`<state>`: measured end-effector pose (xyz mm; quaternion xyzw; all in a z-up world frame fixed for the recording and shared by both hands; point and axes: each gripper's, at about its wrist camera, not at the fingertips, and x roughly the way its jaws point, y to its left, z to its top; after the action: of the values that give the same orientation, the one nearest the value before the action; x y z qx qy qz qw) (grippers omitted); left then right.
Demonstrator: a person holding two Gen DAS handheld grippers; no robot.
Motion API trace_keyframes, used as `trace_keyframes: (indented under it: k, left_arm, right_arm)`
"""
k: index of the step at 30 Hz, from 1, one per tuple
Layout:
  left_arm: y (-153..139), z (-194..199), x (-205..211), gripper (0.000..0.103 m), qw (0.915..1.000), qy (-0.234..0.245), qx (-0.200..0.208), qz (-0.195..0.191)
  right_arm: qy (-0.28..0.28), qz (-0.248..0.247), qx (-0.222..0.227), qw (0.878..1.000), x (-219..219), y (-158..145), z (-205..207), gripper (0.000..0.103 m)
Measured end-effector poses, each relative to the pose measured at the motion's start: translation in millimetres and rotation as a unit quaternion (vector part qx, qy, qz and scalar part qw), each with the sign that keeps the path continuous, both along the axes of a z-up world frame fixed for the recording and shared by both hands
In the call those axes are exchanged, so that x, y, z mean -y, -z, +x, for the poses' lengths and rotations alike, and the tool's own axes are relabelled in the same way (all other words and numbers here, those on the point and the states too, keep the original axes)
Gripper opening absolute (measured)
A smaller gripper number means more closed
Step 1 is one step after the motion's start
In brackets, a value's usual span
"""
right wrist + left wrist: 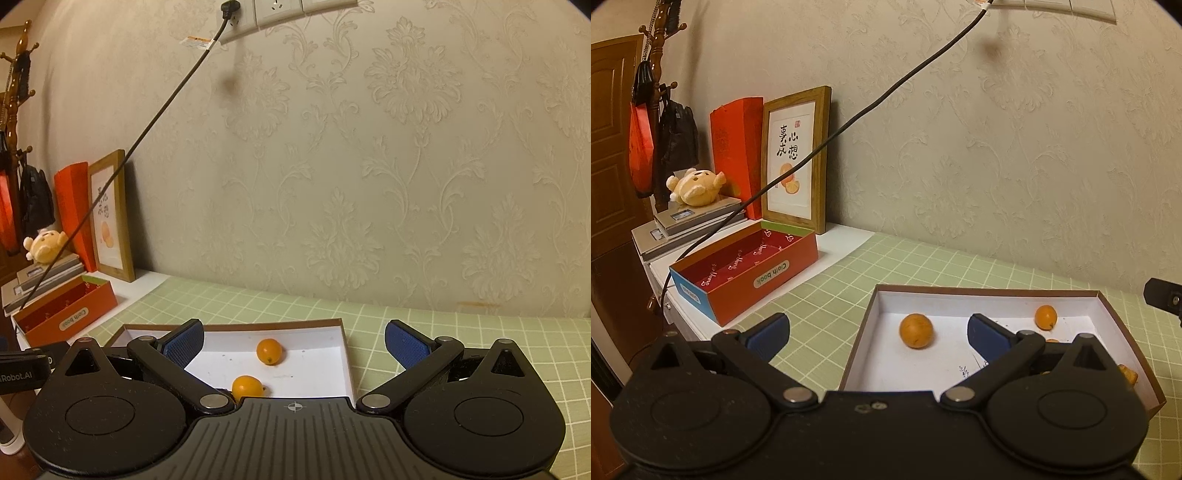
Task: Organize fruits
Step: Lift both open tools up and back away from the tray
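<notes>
Fruit [1128, 373] half hidden behind left claw [877, 330], identity unclear.

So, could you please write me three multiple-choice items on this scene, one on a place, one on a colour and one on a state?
1. Where do the orange fruits lie?
A. In the red box
B. In the white tray
C. On the bare green cloth

2. What colour are the claw pads?
A. Blue
B. Yellow
C. White

3. What state is the left claw in?
A. Shut on a fruit
B. Shut on nothing
C. Open, holding nothing

Answers:
1. B: the fruits rest on the floor of the white tray, while the red box holds none.
2. A: the pads on both claws are blue.
3. C: the left claw has its fingers spread wide with nothing between them; the right claw is open too.
</notes>
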<state>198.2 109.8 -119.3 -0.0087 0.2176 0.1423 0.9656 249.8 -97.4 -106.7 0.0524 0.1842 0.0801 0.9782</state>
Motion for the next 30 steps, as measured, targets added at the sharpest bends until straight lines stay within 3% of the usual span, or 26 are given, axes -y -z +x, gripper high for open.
trace_keyframes:
  k: [19, 30]
  left_arm:
    - [-6.2, -19.7, 14.0, 0.097, 0.9998, 0.017, -0.003, 0.008]
    - [-21.2, -59.6, 31.4, 0.097, 0.9992, 0.039, -0.011, 0.005]
  right_arm:
    - [-0.01, -0.009, 0.006, 1.0, 7.1, -11.0, -26.0, 0.103]
    - [-0.018, -0.015, 0.019, 1.0, 24.4, -35.7, -79.3, 0.103]
